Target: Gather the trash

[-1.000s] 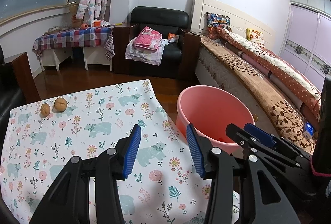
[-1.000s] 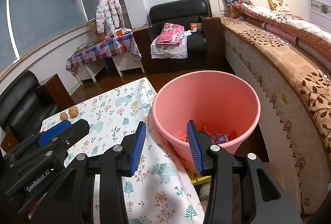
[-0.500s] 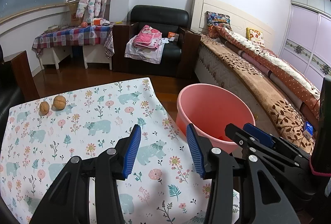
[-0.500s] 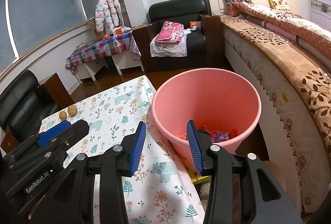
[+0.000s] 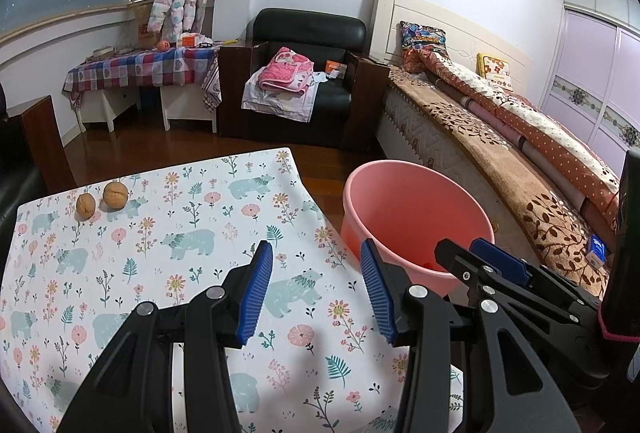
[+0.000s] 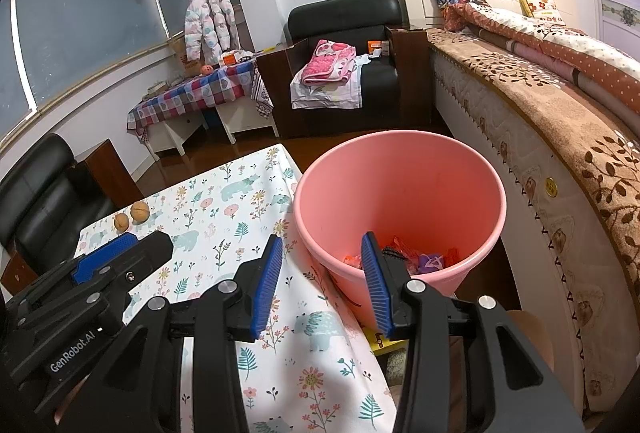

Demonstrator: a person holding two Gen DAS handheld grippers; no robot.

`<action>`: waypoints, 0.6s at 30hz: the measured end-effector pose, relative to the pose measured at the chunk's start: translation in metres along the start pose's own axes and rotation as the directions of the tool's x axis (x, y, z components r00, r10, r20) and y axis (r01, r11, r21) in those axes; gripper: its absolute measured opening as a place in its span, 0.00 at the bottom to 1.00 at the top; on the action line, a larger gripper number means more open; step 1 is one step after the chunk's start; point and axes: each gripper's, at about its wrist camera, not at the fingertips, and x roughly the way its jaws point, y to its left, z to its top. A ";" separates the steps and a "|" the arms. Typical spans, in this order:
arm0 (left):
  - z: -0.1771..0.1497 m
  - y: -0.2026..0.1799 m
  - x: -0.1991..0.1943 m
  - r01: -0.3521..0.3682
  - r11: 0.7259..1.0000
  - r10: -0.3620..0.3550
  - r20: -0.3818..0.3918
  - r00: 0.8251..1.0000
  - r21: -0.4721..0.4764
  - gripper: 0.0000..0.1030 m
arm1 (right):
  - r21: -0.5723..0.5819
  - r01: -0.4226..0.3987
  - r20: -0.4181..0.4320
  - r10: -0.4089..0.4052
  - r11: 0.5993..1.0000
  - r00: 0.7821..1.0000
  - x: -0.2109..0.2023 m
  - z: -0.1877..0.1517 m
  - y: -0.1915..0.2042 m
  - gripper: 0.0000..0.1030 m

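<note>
Both the left gripper and right gripper gape empty. Two walnuts sit on the table's far corner, well apart from the bin. They look light, hard and likely to roll, so each is best pinched across its middle.

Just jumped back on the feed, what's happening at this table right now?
A person holds a hand-held gripper in each hand above the floral bear-print tablecloth. The left hand-held gripper and the right hand-held gripper are both open and hold nothing. The round pink plastic bucket stands beside the table and already has crumpled colourful wrappers at its bottom. Two brown walnuts sit at the table's far corner, untouched.
</note>
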 end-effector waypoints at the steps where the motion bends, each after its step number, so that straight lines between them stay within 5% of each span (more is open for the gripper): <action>1: -0.002 -0.001 0.000 0.000 1.000 0.000 -0.001 1.000 0.000 0.44 | 0.000 0.000 0.000 0.000 1.000 1.000 0.000 0.000 0.000 0.41; 18: -0.010 0.003 0.000 -0.009 1.000 0.009 -0.014 1.000 -0.019 0.44 | -0.009 -0.003 -0.006 0.003 1.000 1.000 0.002 -0.002 0.001 0.41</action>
